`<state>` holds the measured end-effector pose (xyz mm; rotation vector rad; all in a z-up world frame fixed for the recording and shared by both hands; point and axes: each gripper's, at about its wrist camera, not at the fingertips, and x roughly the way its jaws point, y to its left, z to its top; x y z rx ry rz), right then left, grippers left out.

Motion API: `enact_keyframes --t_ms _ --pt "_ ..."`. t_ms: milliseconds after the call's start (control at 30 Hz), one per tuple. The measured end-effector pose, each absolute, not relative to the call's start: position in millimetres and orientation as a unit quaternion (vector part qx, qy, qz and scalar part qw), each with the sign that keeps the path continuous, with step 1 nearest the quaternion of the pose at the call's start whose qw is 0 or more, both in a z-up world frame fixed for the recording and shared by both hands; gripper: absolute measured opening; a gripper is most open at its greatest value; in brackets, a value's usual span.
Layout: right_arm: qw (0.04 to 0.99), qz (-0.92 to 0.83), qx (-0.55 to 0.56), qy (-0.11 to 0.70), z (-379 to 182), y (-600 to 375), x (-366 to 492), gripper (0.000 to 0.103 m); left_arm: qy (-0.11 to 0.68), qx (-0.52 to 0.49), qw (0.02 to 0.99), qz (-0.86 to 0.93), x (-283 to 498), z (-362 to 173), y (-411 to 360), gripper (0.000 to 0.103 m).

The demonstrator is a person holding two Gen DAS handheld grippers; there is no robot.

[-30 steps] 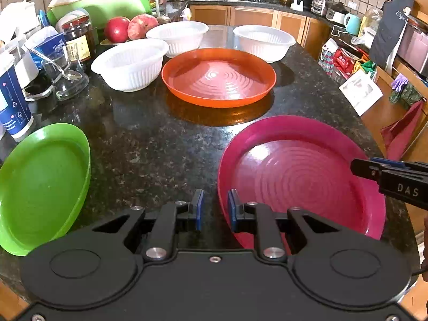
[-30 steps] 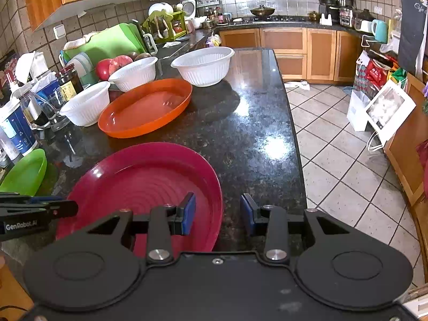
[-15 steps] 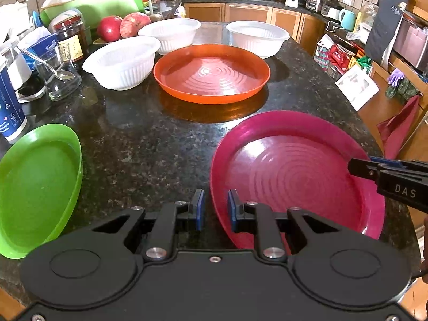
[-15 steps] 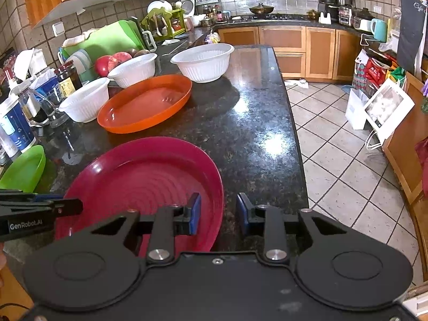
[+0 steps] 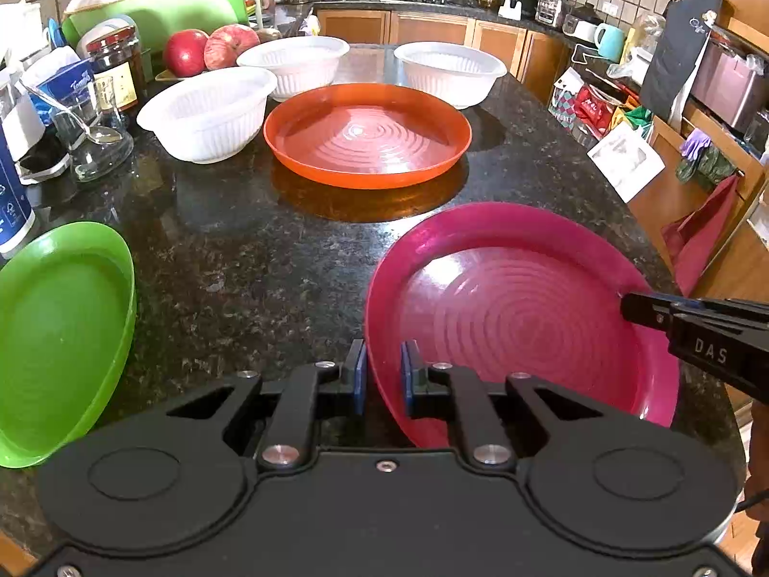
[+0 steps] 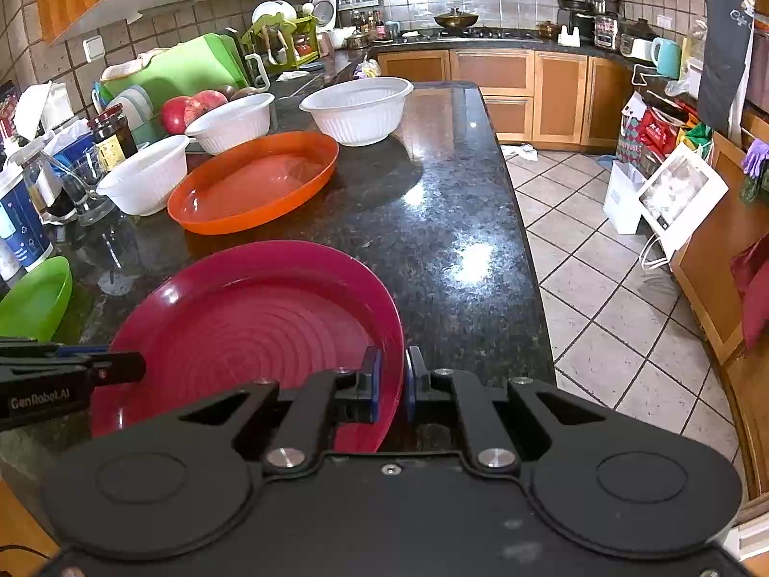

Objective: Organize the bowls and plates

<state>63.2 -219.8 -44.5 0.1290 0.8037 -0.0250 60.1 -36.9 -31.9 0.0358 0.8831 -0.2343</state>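
Magenta plate (image 5: 519,317) rim is pinched by both grippers' closed jaws.

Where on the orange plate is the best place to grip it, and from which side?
Grip the orange plate by its thin raised rim, at the near edge facing the magenta plate. Bowls crowd its far and left sides; the near counter lies bare.

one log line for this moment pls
left claw: shut on pink plate left rim | right claw: shut on right rim | plate on counter
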Motion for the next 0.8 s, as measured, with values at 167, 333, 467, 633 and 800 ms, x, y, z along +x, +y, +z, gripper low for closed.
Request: enact_keyframes --t_ms 167,333,467,633,800 --pt "0.918 -0.009 0.060 0.392 -45 -215 59 0.012 0.423 0.017 0.899 -0.111 57 -31 -33 0.019" --pt "0.920 -0.002 0.057 0.388 -43 -206 57 0.012 0.413 0.019 0.905 -0.105 52 -28 -26 0.019" --pt "0.920 0.005 0.052 0.388 -41 -198 56 0.012 0.414 0.016 0.905 -0.097 51 -27 -18 0.019" --pt "0.921 0.019 0.049 0.387 -38 -187 54 0.012 0.410 0.013 0.908 -0.086 47 -26 -6 0.019" --pt "0.922 0.034 0.038 0.383 -34 -166 55 0.012 0.395 0.015 0.916 -0.071 40 -21 13 0.019"
